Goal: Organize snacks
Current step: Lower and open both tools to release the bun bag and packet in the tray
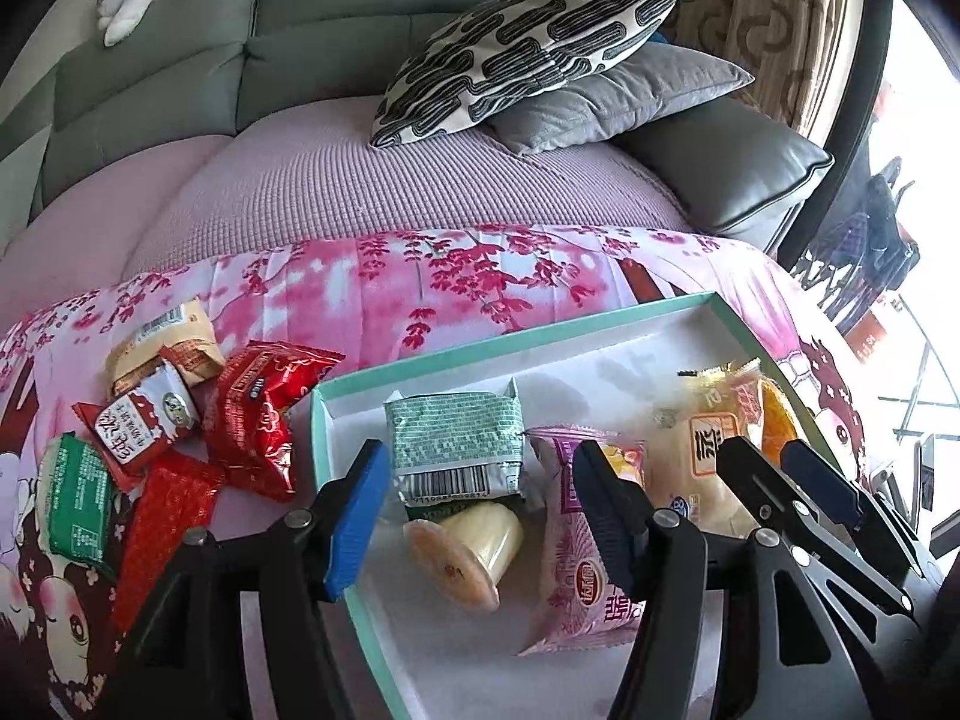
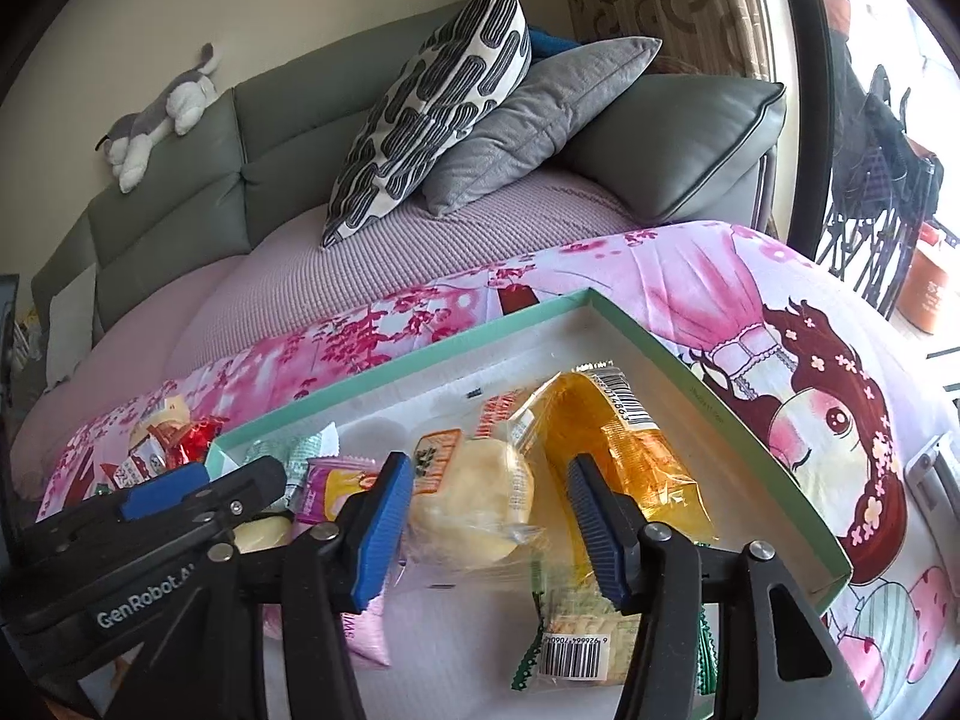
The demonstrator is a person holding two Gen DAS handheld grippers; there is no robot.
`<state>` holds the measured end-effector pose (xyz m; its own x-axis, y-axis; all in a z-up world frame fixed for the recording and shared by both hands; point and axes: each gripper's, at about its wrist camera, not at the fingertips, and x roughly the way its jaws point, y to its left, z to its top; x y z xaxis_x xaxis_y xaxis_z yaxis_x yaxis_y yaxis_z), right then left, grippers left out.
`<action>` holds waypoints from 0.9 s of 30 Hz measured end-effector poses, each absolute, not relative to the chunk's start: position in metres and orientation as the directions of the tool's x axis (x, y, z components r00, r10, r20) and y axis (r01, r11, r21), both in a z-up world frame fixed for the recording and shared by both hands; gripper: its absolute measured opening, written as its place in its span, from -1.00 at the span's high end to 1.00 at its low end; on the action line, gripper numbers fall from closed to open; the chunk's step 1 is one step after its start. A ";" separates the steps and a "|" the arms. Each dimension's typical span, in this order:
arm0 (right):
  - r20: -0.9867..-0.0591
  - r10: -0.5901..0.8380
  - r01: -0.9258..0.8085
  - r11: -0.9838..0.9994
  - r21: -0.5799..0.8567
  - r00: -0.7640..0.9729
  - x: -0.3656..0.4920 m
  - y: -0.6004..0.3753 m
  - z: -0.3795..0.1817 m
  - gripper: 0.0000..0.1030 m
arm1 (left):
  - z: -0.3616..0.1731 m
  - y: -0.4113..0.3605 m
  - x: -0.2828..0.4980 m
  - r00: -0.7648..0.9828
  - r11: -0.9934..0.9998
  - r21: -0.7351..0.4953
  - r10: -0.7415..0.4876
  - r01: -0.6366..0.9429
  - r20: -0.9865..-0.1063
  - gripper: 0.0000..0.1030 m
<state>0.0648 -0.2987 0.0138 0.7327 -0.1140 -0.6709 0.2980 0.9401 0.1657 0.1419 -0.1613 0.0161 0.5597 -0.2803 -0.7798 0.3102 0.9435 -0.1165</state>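
Left wrist view: left hand-held gripper [image 1: 477, 501] partly open, empty, above the teal box [image 1: 336, 480]; green packet [image 1: 456, 450] and jelly cup [image 1: 462, 552] lie between its jaws. Loose snacks [image 1: 252, 414] sit left, outside the box, nearer this hand.

Right wrist view: right hand-held gripper [image 2: 489, 525] partly open, empty, over a bun packet [image 2: 474, 498] inside the box.

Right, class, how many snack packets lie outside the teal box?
5, clustered left of the box: beige packet at back, red-and-white packet before it, shiny red packet nearest the box, green packet far left, flat red packet beside it. More may hide beneath.
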 end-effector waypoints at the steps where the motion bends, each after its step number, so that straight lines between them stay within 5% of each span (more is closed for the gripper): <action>1: -0.671 -0.111 0.295 0.941 0.167 0.733 0.065 -0.299 0.015 -0.18 | 0.017 -0.160 0.141 0.562 0.944 -0.115 -0.278 0.308 -0.779 -0.26; 11: -0.660 -0.110 0.275 0.949 0.151 0.743 0.063 -0.294 0.023 -0.29 | 0.027 -0.148 0.140 0.605 0.968 -0.049 -0.192 0.245 -0.773 -0.44; 13: -0.662 -0.109 0.273 0.950 0.150 0.742 0.063 -0.294 0.023 -0.32 | 0.025 -0.144 0.142 0.608 0.975 -0.043 -0.171 0.219 -0.775 -0.66; 18: -0.662 -0.114 0.269 0.953 0.137 0.741 0.064 -0.292 0.022 -0.70 | 0.022 -0.137 0.144 0.631 0.986 -0.004 -0.109 0.166 -0.768 -0.79; 27: -0.659 -0.109 0.247 0.961 0.121 0.744 0.066 -0.287 0.020 -1.00 | 0.019 -0.124 0.146 0.632 0.995 -0.005 -0.070 0.103 -0.771 -0.88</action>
